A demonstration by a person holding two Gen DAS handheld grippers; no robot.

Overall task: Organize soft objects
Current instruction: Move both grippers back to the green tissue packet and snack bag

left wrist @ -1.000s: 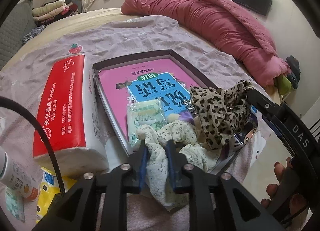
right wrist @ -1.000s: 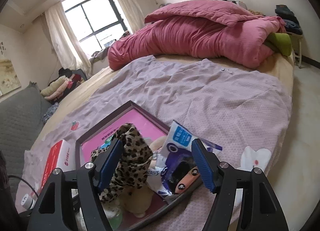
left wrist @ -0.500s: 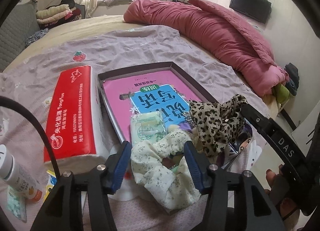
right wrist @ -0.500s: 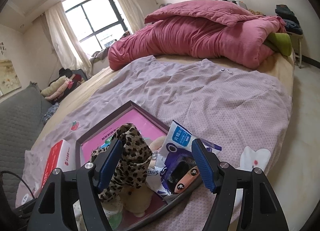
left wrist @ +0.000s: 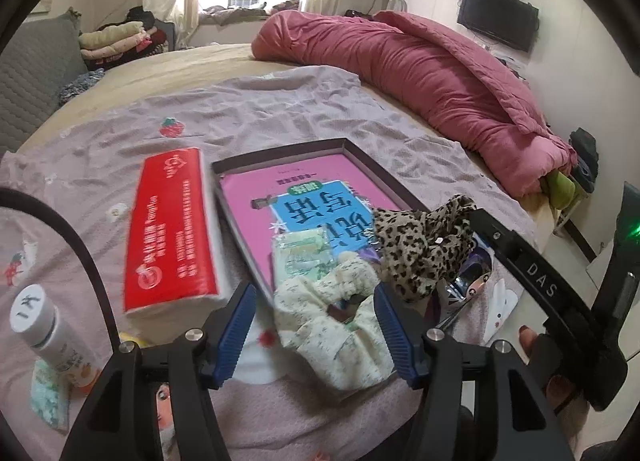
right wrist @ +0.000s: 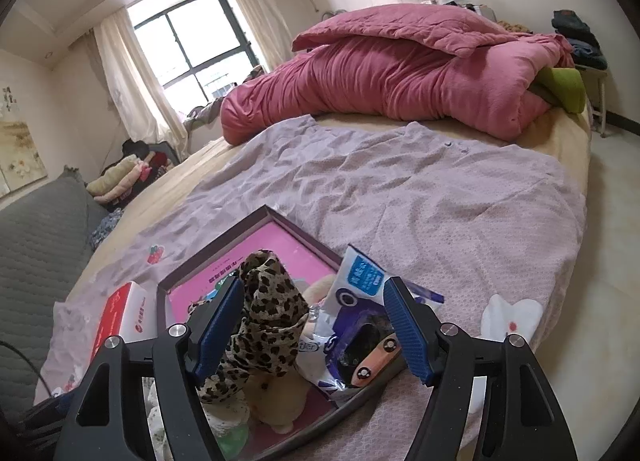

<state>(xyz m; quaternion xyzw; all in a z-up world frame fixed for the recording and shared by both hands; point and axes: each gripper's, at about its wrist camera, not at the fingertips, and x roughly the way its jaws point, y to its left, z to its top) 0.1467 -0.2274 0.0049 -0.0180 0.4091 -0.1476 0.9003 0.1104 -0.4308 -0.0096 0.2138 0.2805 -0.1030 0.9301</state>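
A shallow dark tray (left wrist: 384,176) with a pink book in it lies on the lilac sheet. A cream floral cloth (left wrist: 340,325) lies over the tray's near edge. My left gripper (left wrist: 314,325) is open, its blue pads either side of that cloth, not touching it. A leopard-print cloth (left wrist: 424,245) is draped over my right gripper's left finger; in the right wrist view it (right wrist: 264,325) hangs by the left pad. My right gripper (right wrist: 314,333) is open above the tray (right wrist: 296,229), over a blue-and-white packet (right wrist: 360,325) and a beige plush (right wrist: 276,393).
A red-and-white tissue pack (left wrist: 168,233) lies left of the tray. A white bottle (left wrist: 44,325) and small packets sit at the near left. A rolled pink quilt (left wrist: 420,73) lies along the far side of the bed. The bed's edge and floor are to the right.
My left gripper let go of the cream floral cloth, opened wide and drew back and up. The cloth stays on the tray's near edge. My right gripper has hardly moved.
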